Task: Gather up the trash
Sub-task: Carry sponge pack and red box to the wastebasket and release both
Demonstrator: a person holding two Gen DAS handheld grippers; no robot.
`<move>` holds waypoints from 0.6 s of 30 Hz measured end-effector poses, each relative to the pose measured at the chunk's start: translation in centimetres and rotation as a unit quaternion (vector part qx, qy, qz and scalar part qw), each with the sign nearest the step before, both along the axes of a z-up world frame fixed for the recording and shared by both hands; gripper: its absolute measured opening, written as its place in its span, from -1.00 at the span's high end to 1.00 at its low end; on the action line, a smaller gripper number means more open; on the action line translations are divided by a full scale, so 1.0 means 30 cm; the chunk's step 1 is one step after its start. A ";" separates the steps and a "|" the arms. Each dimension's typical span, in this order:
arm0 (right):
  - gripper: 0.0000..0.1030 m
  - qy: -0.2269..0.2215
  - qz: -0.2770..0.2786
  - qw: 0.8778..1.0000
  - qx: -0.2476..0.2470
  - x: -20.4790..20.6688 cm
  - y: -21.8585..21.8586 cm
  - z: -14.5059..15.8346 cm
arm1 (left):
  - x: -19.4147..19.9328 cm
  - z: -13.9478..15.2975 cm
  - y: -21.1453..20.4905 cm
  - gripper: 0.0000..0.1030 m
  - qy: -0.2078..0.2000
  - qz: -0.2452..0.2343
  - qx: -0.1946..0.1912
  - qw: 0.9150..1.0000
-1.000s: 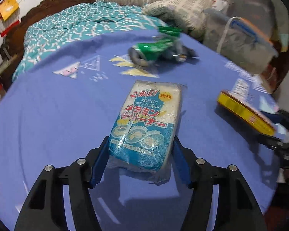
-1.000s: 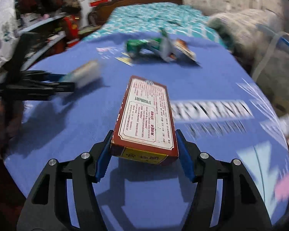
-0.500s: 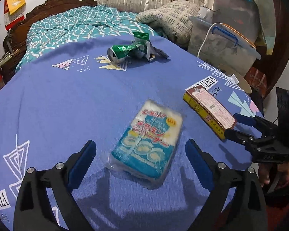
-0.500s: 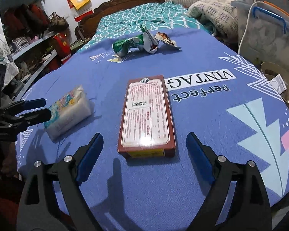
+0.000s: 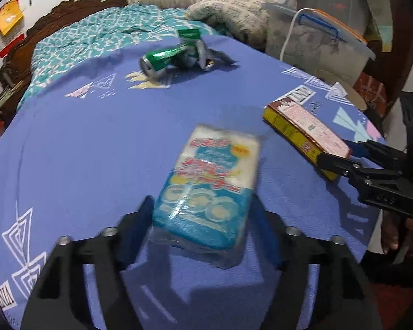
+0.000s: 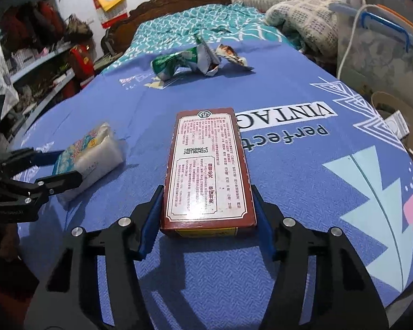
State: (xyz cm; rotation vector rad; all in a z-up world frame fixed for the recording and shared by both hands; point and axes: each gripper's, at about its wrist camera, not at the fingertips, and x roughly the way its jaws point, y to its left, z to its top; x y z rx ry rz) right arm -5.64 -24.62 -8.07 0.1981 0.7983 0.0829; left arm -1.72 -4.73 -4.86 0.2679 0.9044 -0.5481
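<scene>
Trash: blue-white plastic-wrapped sponge pack clamped in left tongs; flat maroon-yellow cardboard box clamped in right tongs, blue-clothed table

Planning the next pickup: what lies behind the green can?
Crumpled wrappers lie against the can, a green packet above them in the left view. What the can covers cannot be seen.

red box label: codes "148369466-e" and "20210824d3j" mid-label, chinese print around them. blue tablecloth right of the box reads "perfect vintag", upside down. sponge pack: japanese text, too blurred to read, probably.
</scene>
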 end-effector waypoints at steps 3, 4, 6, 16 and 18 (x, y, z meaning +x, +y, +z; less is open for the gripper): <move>-0.17 -0.016 -0.018 1.000 0.006 -0.016 -0.030 0.018 | 0.018 0.018 -0.023 -0.17 0.013 -0.021 -0.027 0.999; -0.17 -0.022 -0.027 0.999 0.007 -0.022 -0.046 0.025 | 0.027 0.024 -0.034 -0.17 0.017 -0.026 -0.035 0.999; -0.17 -0.030 -0.045 0.998 0.009 -0.033 -0.080 0.039 | 0.045 0.045 -0.068 -0.17 0.023 -0.044 -0.057 0.997; -0.17 -0.060 -0.203 0.977 0.028 -0.120 -0.527 0.091 | 0.178 0.131 -0.564 -0.17 0.081 -0.188 -0.124 0.971; -0.17 -0.063 -0.244 0.967 0.041 -0.138 -0.664 0.094 | 0.218 0.134 -0.726 -0.17 0.110 -0.217 -0.129 0.961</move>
